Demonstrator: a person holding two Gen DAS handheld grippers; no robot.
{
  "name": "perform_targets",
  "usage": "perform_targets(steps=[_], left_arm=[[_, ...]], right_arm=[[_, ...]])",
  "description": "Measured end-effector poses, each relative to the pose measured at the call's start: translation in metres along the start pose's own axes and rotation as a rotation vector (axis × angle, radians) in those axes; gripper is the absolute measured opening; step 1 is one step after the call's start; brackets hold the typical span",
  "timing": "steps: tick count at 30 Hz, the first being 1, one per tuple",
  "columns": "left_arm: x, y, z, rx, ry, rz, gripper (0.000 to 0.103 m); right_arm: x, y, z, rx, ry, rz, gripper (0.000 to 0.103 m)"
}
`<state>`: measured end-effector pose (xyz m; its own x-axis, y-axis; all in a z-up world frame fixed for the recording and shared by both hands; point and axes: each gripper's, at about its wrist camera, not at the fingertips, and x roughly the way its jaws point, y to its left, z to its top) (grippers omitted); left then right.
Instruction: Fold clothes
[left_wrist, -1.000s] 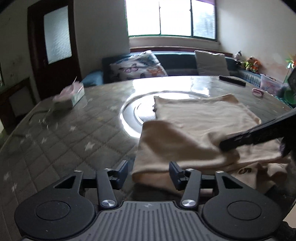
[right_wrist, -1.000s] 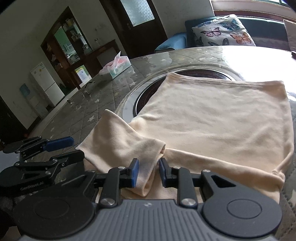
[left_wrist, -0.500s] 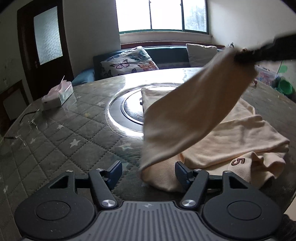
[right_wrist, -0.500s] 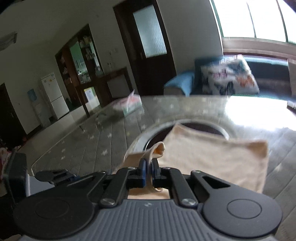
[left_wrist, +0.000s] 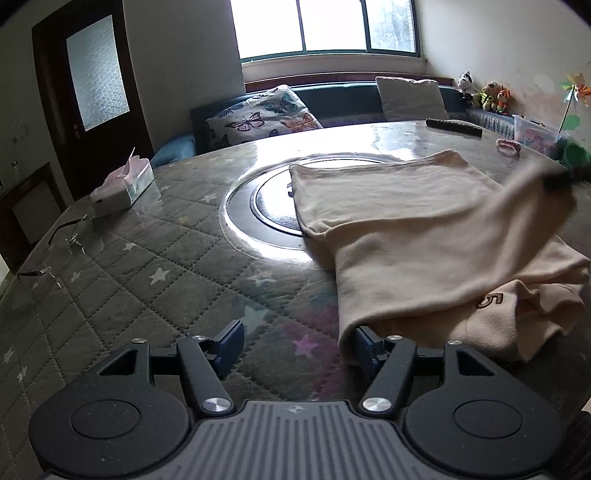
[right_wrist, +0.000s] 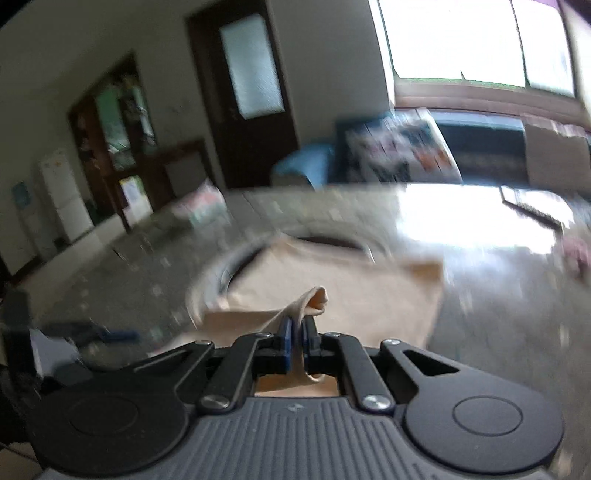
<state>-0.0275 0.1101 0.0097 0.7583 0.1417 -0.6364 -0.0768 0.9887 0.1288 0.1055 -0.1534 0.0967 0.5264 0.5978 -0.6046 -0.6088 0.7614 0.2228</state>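
A cream sweatshirt (left_wrist: 399, 206) lies spread on the round table, over part of the glass turntable (left_wrist: 258, 206). A brown "5" (left_wrist: 489, 300) shows on its crumpled near part. One sleeve (left_wrist: 443, 251) is pulled up and to the right, its end blurred at my right gripper (left_wrist: 557, 180). In the right wrist view that gripper (right_wrist: 295, 334) is shut on the sleeve's cuff (right_wrist: 314, 301), above the sweatshirt's body (right_wrist: 351, 295). My left gripper (left_wrist: 299, 345) hangs open over the table's near edge; the sleeve's hem lies against its right finger (left_wrist: 365, 347).
A tissue box (left_wrist: 122, 184) and a pair of glasses (left_wrist: 66, 243) lie at the table's left. A remote (left_wrist: 454, 127) and a pink item (left_wrist: 508, 146) lie at the far right. The quilted table cover (left_wrist: 155, 280) is bare left of the sweatshirt. A sofa with cushions (left_wrist: 262, 118) stands behind.
The right gripper shut on the sleeve's cuff, lifted it and carried it over the sweatshirt to the right, where it now hangs lower. The left gripper's jaws stand a little wider.
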Motion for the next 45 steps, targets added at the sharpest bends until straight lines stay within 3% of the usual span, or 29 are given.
perform_targets(steps=[3,7,14,19,26,29,32,35,39,43,45], left_arm=[[-0.002,0.003,0.000,-0.001,0.002,-0.001,0.066],[-0.010,0.009,-0.001,0.015,0.012,-0.026,0.066],[-0.029,0.027,0.004,0.015,-0.017,-0.029,0.065],[-0.030,0.027,0.020,0.007,-0.062,-0.058,0.050],[-0.009,-0.005,0.046,0.036,-0.102,-0.173,0.038],[0.003,-0.023,0.055,0.057,-0.105,-0.244,0.030],[0.017,-0.039,0.061,0.095,-0.100,-0.279,0.025],[0.032,-0.047,0.061,0.110,-0.084,-0.265,0.023],[0.046,-0.042,0.059,0.077,-0.059,-0.221,0.018],[0.044,-0.038,0.059,0.082,-0.059,-0.231,0.018],[0.045,-0.039,0.060,0.085,-0.059,-0.230,0.018]], right_arm=[[0.015,-0.012,-0.021,0.036,0.071,-0.045,0.012],[0.020,-0.025,-0.037,0.054,0.107,-0.089,0.012],[0.005,-0.014,-0.027,-0.035,0.032,-0.102,0.012],[0.025,-0.004,-0.024,-0.086,0.040,-0.125,0.016],[0.041,-0.018,-0.030,-0.021,0.069,-0.139,0.020],[0.041,-0.019,-0.030,-0.006,0.053,-0.128,0.007],[0.033,-0.015,-0.026,-0.015,0.011,-0.136,0.004],[0.027,-0.014,-0.024,-0.011,-0.030,-0.156,0.003],[0.036,-0.027,-0.031,0.026,0.007,-0.176,0.004],[0.029,-0.028,-0.033,0.027,-0.009,-0.127,0.009],[0.029,-0.027,-0.032,0.026,-0.016,-0.109,0.021]])
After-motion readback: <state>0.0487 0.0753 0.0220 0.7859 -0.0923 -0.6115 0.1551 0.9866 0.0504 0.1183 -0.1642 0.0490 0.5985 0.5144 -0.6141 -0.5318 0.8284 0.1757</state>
